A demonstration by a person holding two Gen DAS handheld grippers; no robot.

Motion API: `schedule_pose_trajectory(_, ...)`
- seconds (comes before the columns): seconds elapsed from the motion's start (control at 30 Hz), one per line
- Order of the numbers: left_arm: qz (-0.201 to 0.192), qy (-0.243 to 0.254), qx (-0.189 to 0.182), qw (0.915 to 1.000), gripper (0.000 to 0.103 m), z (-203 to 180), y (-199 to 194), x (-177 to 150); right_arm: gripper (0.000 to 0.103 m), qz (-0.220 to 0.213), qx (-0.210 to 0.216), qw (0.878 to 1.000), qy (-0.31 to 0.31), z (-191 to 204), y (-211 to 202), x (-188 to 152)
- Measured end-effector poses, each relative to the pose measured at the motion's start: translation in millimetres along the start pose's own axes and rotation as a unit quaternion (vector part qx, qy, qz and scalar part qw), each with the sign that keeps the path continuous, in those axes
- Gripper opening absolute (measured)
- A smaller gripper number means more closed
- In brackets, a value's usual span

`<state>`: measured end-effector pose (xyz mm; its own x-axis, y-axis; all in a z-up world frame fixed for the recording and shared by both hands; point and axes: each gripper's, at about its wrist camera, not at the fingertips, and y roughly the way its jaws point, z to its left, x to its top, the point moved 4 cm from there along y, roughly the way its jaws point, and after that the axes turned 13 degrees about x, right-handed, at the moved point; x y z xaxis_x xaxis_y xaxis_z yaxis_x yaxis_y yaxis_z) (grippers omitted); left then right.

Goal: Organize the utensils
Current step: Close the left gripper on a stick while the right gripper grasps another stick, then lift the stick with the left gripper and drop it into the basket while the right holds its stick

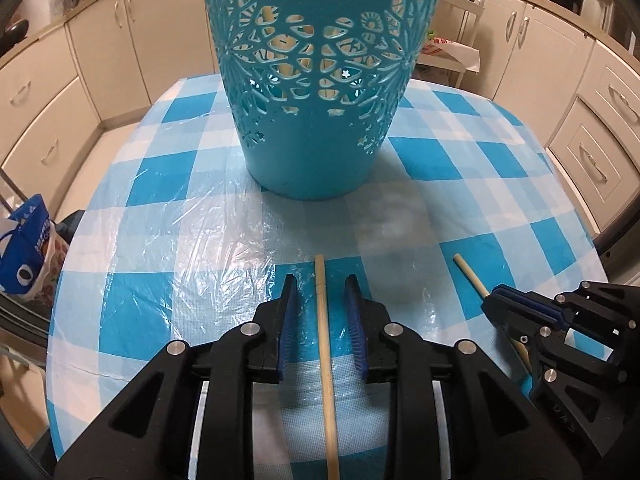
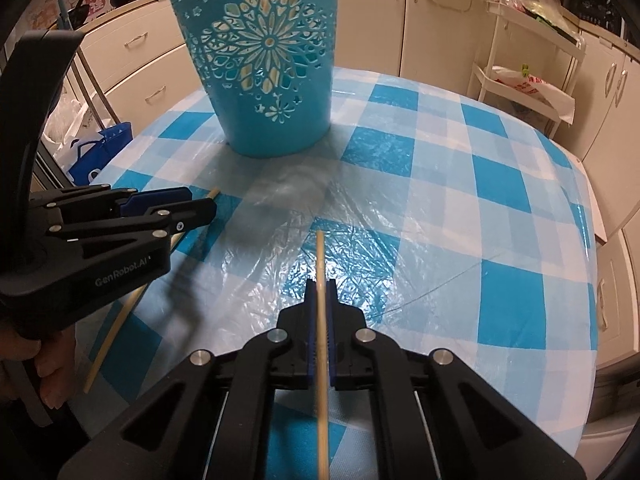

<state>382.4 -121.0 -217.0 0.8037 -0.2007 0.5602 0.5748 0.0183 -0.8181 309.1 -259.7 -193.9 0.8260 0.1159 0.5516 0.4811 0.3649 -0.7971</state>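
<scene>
A teal cut-out basket [image 1: 312,120] [image 2: 264,80] stands upright at the far middle of the table, with pale wooden sticks showing through its holes. My left gripper [image 1: 321,284] is open and straddles a wooden chopstick [image 1: 326,360] that lies on the cloth; a gap shows on each side between the chopstick and the blue pads. In the right wrist view the left gripper [image 2: 202,208] hovers low over that chopstick [image 2: 116,328]. My right gripper [image 2: 321,284] [image 1: 494,294] is shut on a second chopstick [image 2: 320,256] [image 1: 470,276], whose tip pokes forward past the fingertips.
A blue and white checked cloth under clear plastic [image 1: 160,240] covers the round table. Cream cabinets [image 1: 36,92] ring the room. A white shelf trolley [image 2: 528,60] with bags stands beyond the right edge, and a blue bag [image 1: 28,248] sits on the floor at left. A hand [image 2: 48,376] holds the left gripper.
</scene>
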Motion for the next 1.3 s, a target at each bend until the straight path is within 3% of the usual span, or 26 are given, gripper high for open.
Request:
schedule_pose_trajectory(0.07,-0.006,0.005,0.0,1.0,0.018,-0.4,-0.6,-1.3,0.005,-0.003,-0.001,1.0,0.001,0.2,-0.3,-0.5)
schedule_pose_trajectory(0.1,-0.007,0.006,-0.002,1.0,0.006,-0.6,-0.4,-2.0,0.005,-0.004,0.0,1.0,0.006,-0.2,-0.8,-0.7)
schedule_pose_trajectory(0.33,-0.009,0.008,-0.01,0.9999,0.005,-0.6,-5.8,-2.0,0.006,-0.007,0.02,0.999,0.034,-2.7,-3.2,-2.6)
schedule_pose_trajectory(0.5,0.001,0.019,-0.007,0.9998,0.005,-4.0,-0.8,-3.2,0.006,0.002,-0.006,1.0,-0.007,6.4,-0.7,-2.3)
schedule_pose_trajectory(0.63,-0.016,0.022,-0.02,0.9994,0.004,-2.6,-14.6,-0.1,0.005,-0.014,0.031,0.999,0.043,-2.5,-5.5,-3.7)
schedule_pose_trajectory(0.73,-0.046,-0.012,-0.055,0.9974,0.004,14.8,-41.2,11.3,0.005,-0.06,0.085,0.99,0.1,-14.5,-15.5,-6.6)
schedule_pose_trajectory(0.83,-0.089,-0.041,-0.086,0.9914,0.005,35.6,-72.3,27.5,0.005,-0.088,0.103,0.98,0.145,-26.9,-16.8,-13.0)
schedule_pose_trajectory(0.93,-0.153,-0.068,-0.107,0.98,0.004,59.3,-114.6,53.0,0.005,-0.099,0.101,0.977,0.159,-31.4,-19.8,-10.8)
schedule_pose_trajectory(1.07,-0.215,-0.091,-0.119,0.9651,0.004,77.6,-155.5,83.4,0.005,-0.095,0.1,0.977,0.161,-30.9,-17.8,-10.2)
schedule_pose_trajectory(1.3,-0.285,-0.107,-0.125,0.9443,0.005,83.5,-192.5,136.6,0.005,-0.092,0.1,0.977,0.162,-32.3,-15.5,-12.7)
